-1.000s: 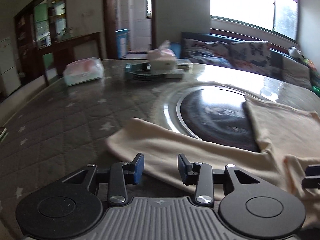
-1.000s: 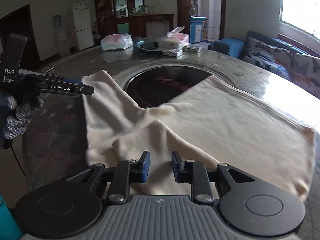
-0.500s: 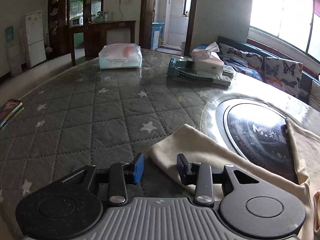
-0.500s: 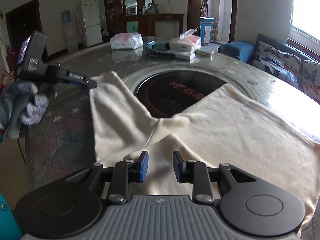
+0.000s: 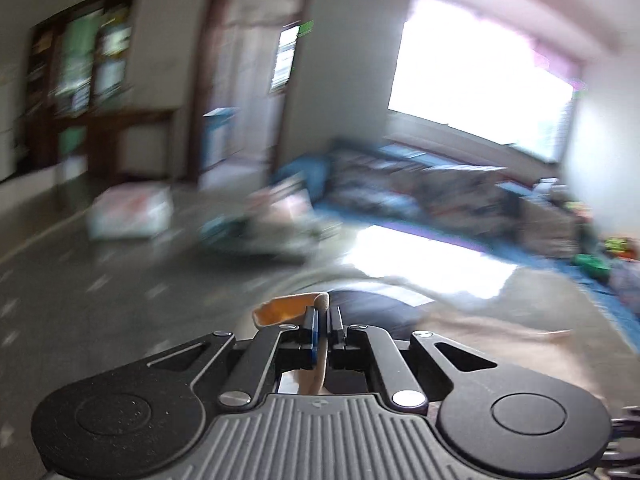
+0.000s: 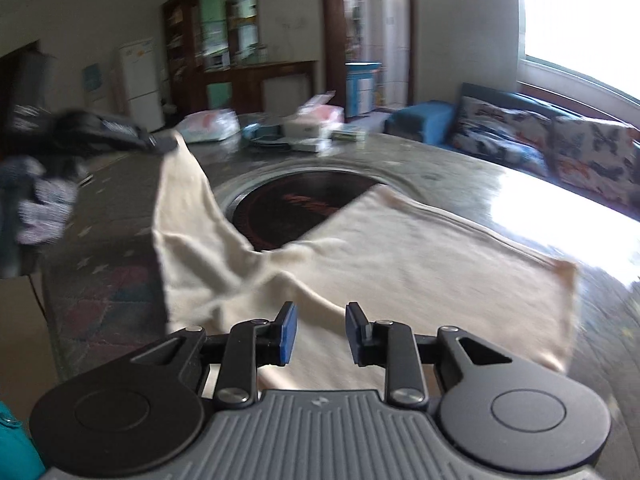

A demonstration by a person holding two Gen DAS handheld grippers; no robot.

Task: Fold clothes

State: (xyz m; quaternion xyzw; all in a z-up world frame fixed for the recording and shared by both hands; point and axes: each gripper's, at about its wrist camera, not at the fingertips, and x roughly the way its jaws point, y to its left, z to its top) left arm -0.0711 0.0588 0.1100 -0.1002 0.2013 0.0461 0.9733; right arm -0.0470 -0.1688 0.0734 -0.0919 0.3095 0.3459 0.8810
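Note:
A cream garment lies spread on the round table, partly over the dark glass centre. My left gripper is shut on the tip of its sleeve, which pokes up between the pads. The right wrist view shows that gripper holding the sleeve lifted off the table at the left. My right gripper is open and empty, just above the garment's near folds. The left wrist view is heavily blurred.
At the table's far side lie a wrapped tissue pack, a tissue box and small flat items. A patterned sofa stands at the right under a bright window. The grey star-patterned cloth covers the table's left.
My left gripper has closed on the sleeve tip and lifted it off the table, swinging fast. My right gripper has opened a little wider and stayed over the garment's near edge.

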